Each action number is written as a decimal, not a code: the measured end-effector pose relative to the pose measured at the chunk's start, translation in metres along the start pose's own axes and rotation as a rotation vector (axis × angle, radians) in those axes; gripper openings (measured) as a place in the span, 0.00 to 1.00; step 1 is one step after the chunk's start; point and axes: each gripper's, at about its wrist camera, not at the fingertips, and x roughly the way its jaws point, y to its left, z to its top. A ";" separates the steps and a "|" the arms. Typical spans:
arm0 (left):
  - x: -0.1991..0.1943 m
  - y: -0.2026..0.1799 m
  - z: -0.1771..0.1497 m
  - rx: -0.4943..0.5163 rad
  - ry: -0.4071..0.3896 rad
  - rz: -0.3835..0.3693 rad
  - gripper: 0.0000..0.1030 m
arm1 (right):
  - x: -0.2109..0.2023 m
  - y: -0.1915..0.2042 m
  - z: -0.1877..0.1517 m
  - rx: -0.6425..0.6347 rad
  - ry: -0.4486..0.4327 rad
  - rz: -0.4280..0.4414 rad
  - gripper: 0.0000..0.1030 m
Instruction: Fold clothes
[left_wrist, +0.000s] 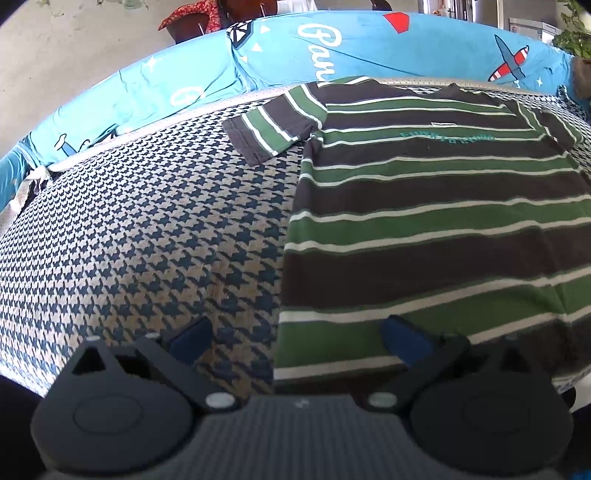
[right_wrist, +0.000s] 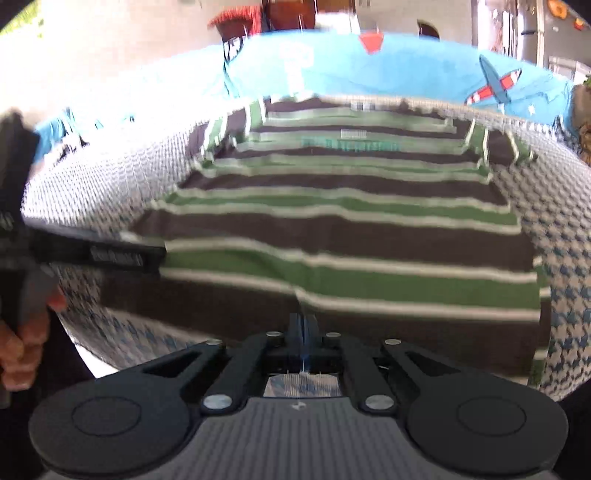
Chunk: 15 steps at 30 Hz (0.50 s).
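The right wrist view is motion-blurred: the striped shirt (right_wrist: 343, 236) smears, its chest lettering (right_wrist: 351, 144) unreadable. In the left view its right sleeve (left_wrist: 565, 129) runs off-frame.

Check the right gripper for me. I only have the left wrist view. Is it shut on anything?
Observer: In the right wrist view, the right gripper is shut at the near hem of the striped T-shirt. A pucker in the cloth runs to its tips, so it looks pinched.
Operator: My view cuts off the shirt's far side. Is it hanging off?
Observer: No. That side edge lies on the houndstooth cover, and more cover shows beyond it.
Operator: And the sleeve on that side?
Observer: The sleeve is spread out sideways on the cover, not folded in.
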 end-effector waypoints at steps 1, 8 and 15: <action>0.000 0.001 0.000 -0.003 0.002 -0.003 1.00 | 0.000 0.001 0.001 0.000 -0.013 0.008 0.05; -0.001 0.006 -0.004 -0.001 0.007 -0.011 1.00 | 0.015 0.021 0.013 -0.063 -0.046 0.064 0.12; -0.006 0.012 -0.004 -0.031 -0.027 0.029 1.00 | 0.041 0.043 0.013 -0.109 0.042 0.109 0.18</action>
